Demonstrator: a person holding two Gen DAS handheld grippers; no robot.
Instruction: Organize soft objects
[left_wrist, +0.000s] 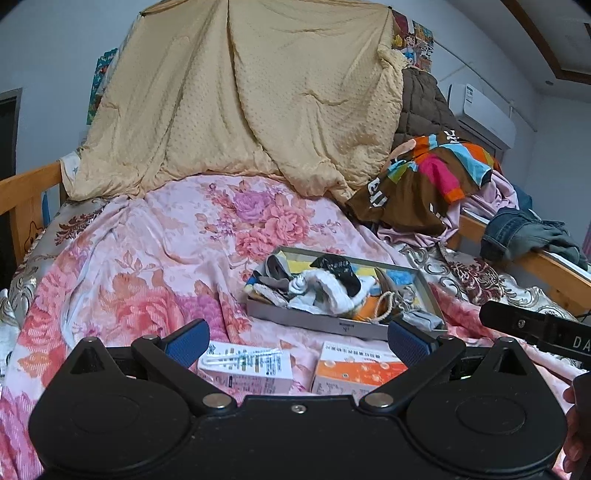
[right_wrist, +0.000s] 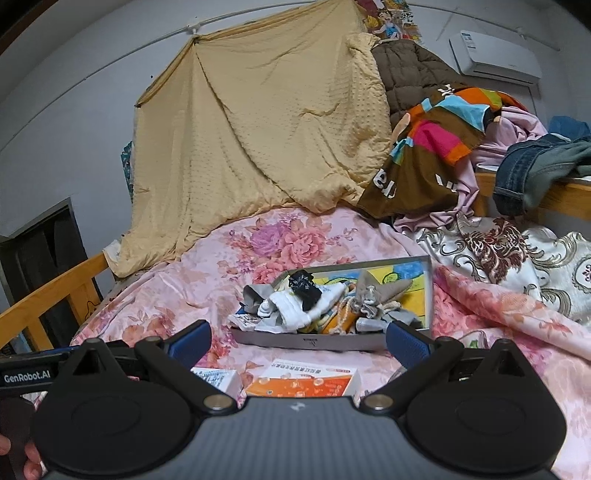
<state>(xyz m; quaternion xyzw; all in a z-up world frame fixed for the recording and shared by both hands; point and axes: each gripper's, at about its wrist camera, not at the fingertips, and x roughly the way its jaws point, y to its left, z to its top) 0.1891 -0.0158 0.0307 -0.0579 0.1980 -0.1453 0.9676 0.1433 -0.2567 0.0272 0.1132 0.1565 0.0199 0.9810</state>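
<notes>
Only the right wrist view shows the tray's (right_wrist: 430, 291) whole yellow floor behind the socks (right_wrist: 295, 306). Both grippers, left (left_wrist: 297, 341) and right (right_wrist: 298, 341), hold their fingers spread wide and empty, with bare bedspread (left_wrist: 147, 266) to the tray's left.

A: What blocks the way to the tray (left_wrist: 430, 295)?
B: Two boxes (left_wrist: 245, 367) lie just ahead on the bedspread (left_wrist: 147, 258).
A: And around?
B: Left is bare bedspread; clothes (right_wrist: 436, 147) crowd the right, a blanket (right_wrist: 258, 129) hangs behind.
</notes>
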